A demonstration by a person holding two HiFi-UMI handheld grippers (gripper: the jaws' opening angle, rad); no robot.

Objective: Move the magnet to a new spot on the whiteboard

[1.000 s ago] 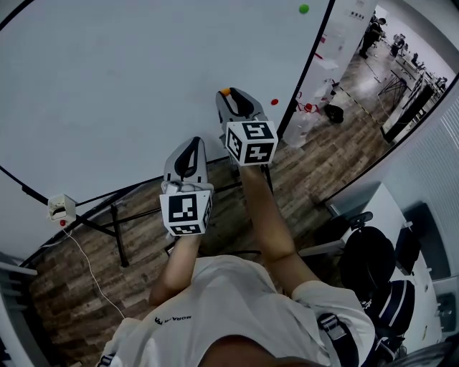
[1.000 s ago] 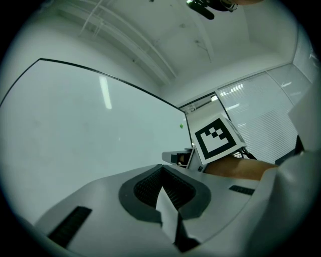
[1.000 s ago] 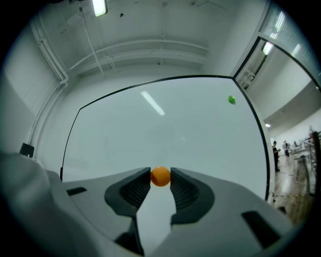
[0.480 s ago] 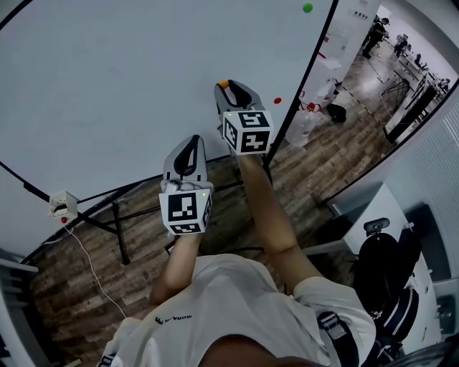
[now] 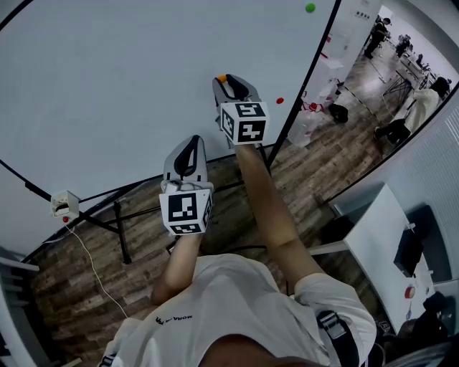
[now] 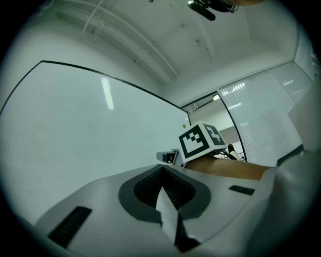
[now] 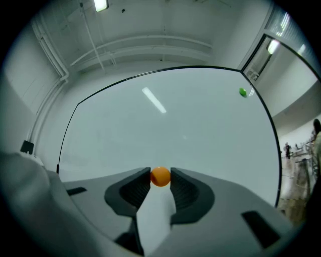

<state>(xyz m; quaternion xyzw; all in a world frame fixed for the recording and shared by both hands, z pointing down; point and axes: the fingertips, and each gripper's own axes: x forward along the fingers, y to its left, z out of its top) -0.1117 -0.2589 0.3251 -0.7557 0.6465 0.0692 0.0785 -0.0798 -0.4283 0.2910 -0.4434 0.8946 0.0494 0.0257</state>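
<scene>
Item, the task's piece: we record one orange magnet (image 7: 160,176), a small ball, clenched between the fingers of the right gripper (image 5: 228,82), one finger pressing on each side. It is held level in front of the lower right part of the whiteboard (image 5: 107,86); we cannot tell whether it touches the surface. Item: the left gripper (image 6: 161,169), fingers closed together on nothing, held lower and to the left, short of the board's bottom edge. From its own view the right gripper's marker cube (image 6: 201,141) and the forearm behind it fill the right side. Other pieces on the board: one red magnet (image 5: 280,101), near the orange one on its right, just inside the black frame; one green magnet (image 5: 310,8), well above, near the same edge. Below the board we list black stand legs (image 5: 118,236) on a wooden floor (image 5: 64,287), and a small white box (image 5: 63,206) with a cord at the lower left. To the right, beyond the frame, stands a white bench (image 5: 376,236).
</scene>
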